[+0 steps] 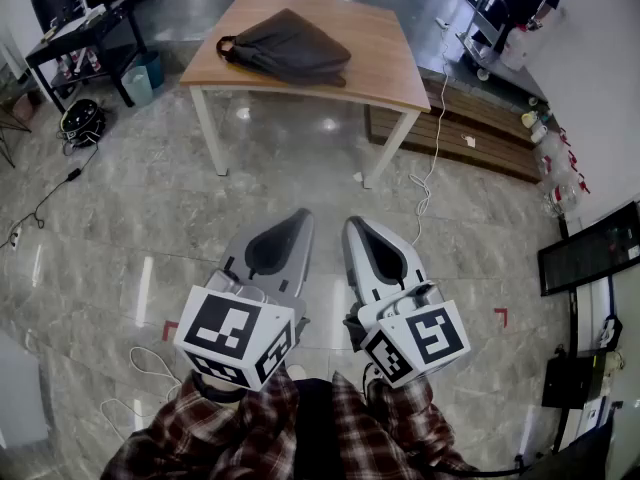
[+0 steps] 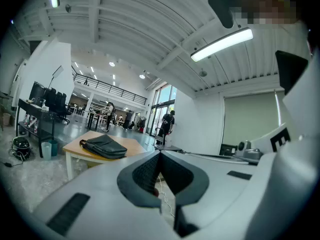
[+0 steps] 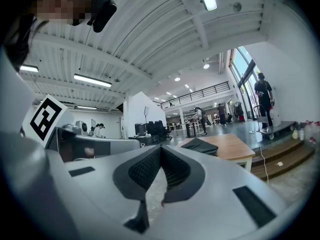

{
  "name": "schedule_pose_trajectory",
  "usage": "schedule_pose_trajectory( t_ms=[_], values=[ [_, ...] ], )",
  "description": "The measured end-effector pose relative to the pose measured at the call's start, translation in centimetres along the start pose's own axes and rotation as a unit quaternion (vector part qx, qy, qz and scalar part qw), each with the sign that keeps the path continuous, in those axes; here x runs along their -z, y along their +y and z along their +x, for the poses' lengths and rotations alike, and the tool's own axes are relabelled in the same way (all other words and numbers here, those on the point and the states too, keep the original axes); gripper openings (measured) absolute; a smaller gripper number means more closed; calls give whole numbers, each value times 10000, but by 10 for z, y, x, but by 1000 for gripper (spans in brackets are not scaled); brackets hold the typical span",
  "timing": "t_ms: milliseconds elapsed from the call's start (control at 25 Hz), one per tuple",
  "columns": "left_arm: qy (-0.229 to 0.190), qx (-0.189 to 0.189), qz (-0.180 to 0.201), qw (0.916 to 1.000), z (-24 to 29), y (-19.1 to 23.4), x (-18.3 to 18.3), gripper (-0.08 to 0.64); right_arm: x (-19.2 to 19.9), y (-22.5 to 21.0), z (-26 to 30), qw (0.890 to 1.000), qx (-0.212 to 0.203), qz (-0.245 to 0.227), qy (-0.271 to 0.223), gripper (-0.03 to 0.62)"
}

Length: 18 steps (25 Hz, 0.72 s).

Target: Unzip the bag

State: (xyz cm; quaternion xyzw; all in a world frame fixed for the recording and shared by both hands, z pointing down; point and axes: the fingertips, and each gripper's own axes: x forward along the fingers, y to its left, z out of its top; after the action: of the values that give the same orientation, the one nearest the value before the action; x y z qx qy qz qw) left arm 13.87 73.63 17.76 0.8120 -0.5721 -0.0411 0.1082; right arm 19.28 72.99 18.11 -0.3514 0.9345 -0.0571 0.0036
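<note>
A dark grey bag point(image 1: 287, 48) lies flat on a wooden table point(image 1: 390, 63) far ahead of me, its handle at the left end. It also shows small in the left gripper view as the bag point(image 2: 103, 147) and in the right gripper view as the bag point(image 3: 201, 146). Both grippers are held low and close to my body over the floor, well short of the table. The left gripper point(image 1: 300, 216) is shut with nothing in it. The right gripper point(image 1: 355, 225) is shut and holds nothing too.
Polished stone floor lies between me and the table. A white cable point(image 1: 428, 173) runs across the floor right of the table, beside low wooden steps point(image 1: 470, 128). A dark desk point(image 1: 75, 38) with a bin point(image 1: 138, 85) stands at the left. A person point(image 2: 168, 125) stands far off.
</note>
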Motion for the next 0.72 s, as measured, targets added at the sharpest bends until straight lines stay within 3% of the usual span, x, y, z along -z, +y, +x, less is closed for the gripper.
schedule_pose_trajectory(
  t_ms=[400,720],
  values=[
    [111,230,203,9995,113,128,-50,6,-26,-51,173,9998,194,19,-84,11],
    [266,291,67,9992,183,200,-60,6,-22,-91,260,9992,357,66,143,11]
  ],
)
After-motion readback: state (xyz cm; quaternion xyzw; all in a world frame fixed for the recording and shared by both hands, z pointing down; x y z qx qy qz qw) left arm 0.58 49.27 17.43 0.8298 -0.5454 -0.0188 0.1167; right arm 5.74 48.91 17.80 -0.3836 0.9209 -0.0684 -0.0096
